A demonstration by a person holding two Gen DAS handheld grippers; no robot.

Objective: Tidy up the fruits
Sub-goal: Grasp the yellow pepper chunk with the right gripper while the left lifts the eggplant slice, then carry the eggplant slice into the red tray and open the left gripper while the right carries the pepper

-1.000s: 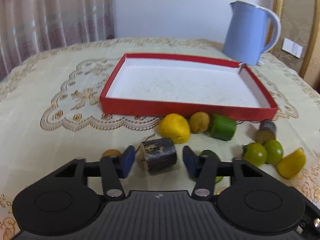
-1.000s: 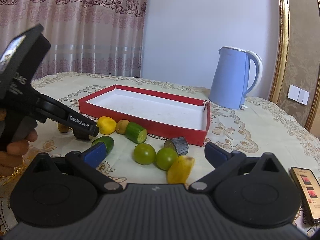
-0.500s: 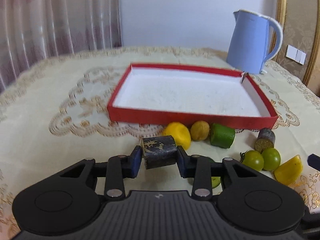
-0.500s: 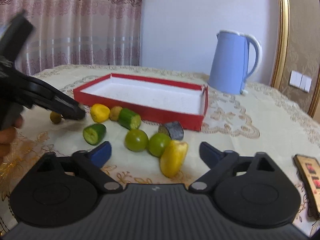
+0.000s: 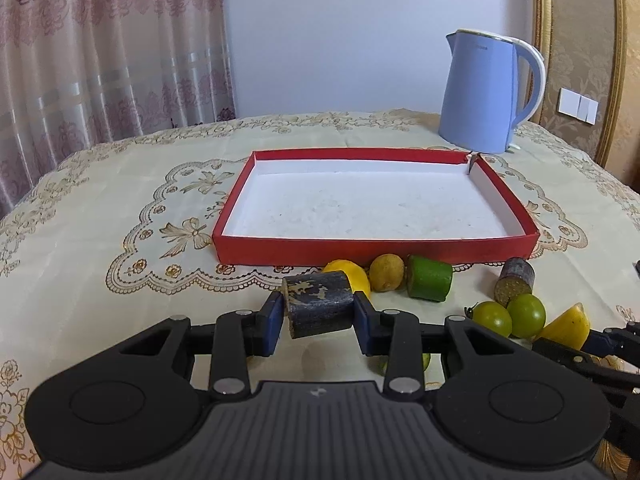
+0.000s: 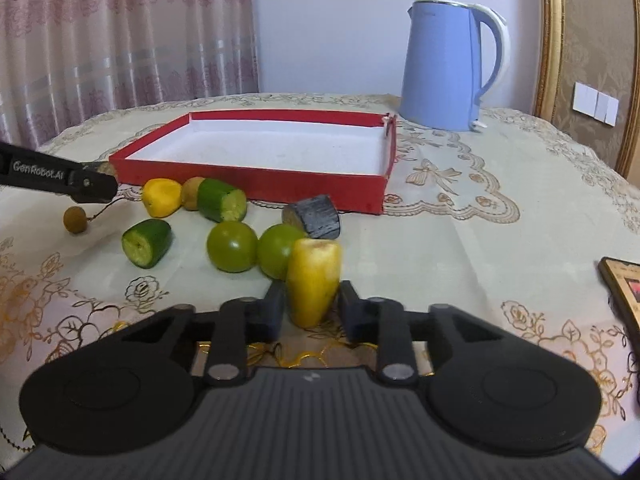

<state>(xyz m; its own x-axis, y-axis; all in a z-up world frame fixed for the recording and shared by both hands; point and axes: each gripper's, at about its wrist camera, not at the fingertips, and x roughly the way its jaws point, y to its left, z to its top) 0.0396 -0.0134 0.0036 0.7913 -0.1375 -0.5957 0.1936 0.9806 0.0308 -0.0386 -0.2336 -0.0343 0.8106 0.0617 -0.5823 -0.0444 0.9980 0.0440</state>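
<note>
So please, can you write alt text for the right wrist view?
The right gripper is shut on a yellow fruit piece on a tablecloth, with green fruits beyond it and an empty red tray further back.

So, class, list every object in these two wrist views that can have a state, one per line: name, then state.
Left gripper: shut on the dark cut cylinder, lifted off the cloth.
Right gripper: shut on the yellow fruit wedge, jaws just closed.
Shallow red cardboard box: open, nothing in it.
Pale blue electric kettle: upright, lid down.
Two round green tomatoes: loose on the cloth, touching.
Phone: screen lit.
</note>
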